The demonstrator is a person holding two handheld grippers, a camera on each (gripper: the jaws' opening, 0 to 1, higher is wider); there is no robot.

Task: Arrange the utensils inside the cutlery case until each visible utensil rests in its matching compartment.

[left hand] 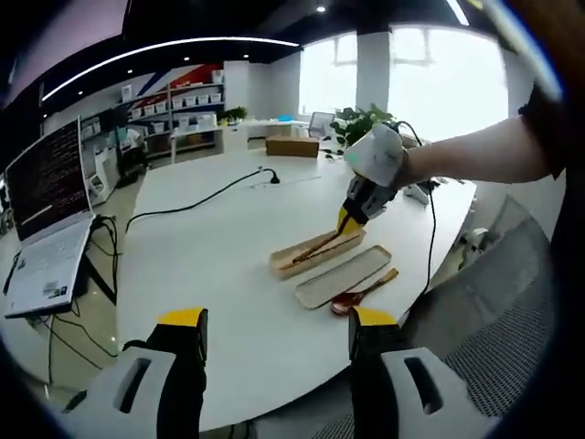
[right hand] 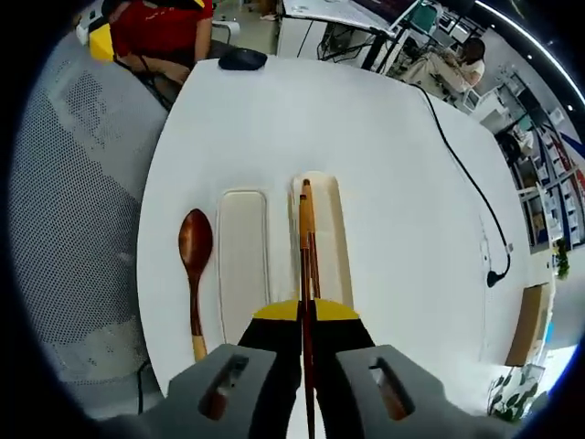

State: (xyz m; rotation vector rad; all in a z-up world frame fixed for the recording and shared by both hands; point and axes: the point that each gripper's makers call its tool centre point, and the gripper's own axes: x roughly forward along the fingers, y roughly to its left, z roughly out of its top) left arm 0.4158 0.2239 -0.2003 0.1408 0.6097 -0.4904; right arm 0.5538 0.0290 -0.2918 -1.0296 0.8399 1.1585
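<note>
I am holding the chopsticks [right hand: 306,265] clenched in the right gripper [right hand: 306,315], its jaws pressed together on their near ends, and I am lowering the far tips into the case [right hand: 340,240]. In the left gripper view the right gripper [left hand: 350,219] is tilting down over the case [left hand: 315,251] with the chopsticks [left hand: 315,249] slanting into it. I judge this to be the placing step for the chopsticks: their tips are already over the tray, but I cannot tell whether they are touching its floor. The lid [right hand: 242,261] is lying flat just left of the case, and the wooden spoon [right hand: 195,265] is lying on the table [right hand: 402,183] left of the lid, outside any compartment. My left gripper [left hand: 274,325] is hanging released, jaws apart, over the near table edge. Next I should be laying the chopsticks level along the case and letting go, then going for the spoon.
</note>
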